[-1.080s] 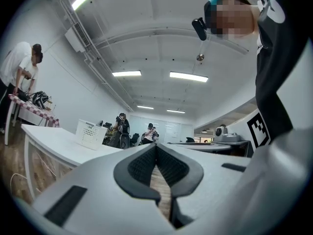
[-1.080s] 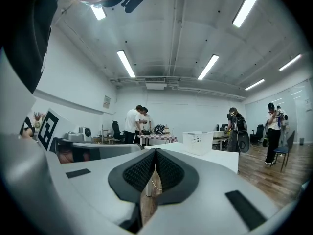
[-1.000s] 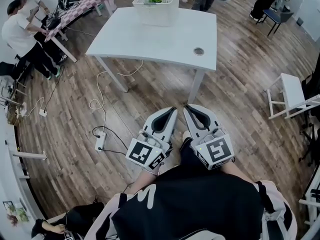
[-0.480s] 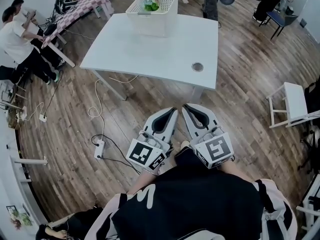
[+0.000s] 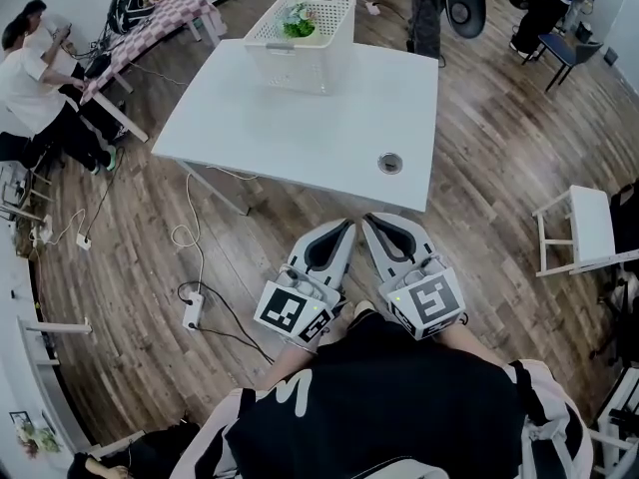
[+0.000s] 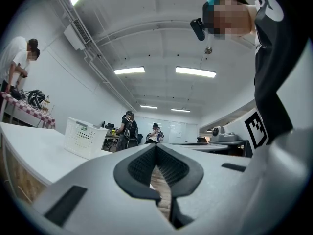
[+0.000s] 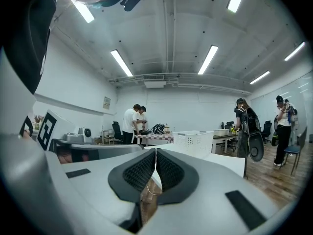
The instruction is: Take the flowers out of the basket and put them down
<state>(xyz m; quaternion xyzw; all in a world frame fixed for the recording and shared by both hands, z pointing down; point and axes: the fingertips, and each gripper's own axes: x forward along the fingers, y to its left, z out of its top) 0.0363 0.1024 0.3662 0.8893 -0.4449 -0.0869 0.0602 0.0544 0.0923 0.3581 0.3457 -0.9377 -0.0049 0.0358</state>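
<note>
- Flowers, a small green-and-pale bunch (image 5: 298, 20), lie inside the white perforated plastic basket (image 5: 287, 65) at the upper centre of the head view; none has been lifted out.
- That basket stands at the far edge of the white rectangular table (image 5: 300, 128), whose bare top offers room to set the bunch down.
- Left gripper (image 5: 337, 230) hangs low at centre frame, just beside the right gripper (image 5: 382, 226), both well apart from the table and over the wooden plank floor (image 5: 479, 168).
- Left gripper view: the ribbed black pads (image 6: 145, 164) are pressed together at the tips, with nothing between them.
- Right gripper view: the same, its pads (image 7: 168, 169) meeting and empty, with the basket (image 7: 198, 142) far ahead.
- Judged from this, the task has not begun: approach, grasp, lift and placing all remain.
</note>
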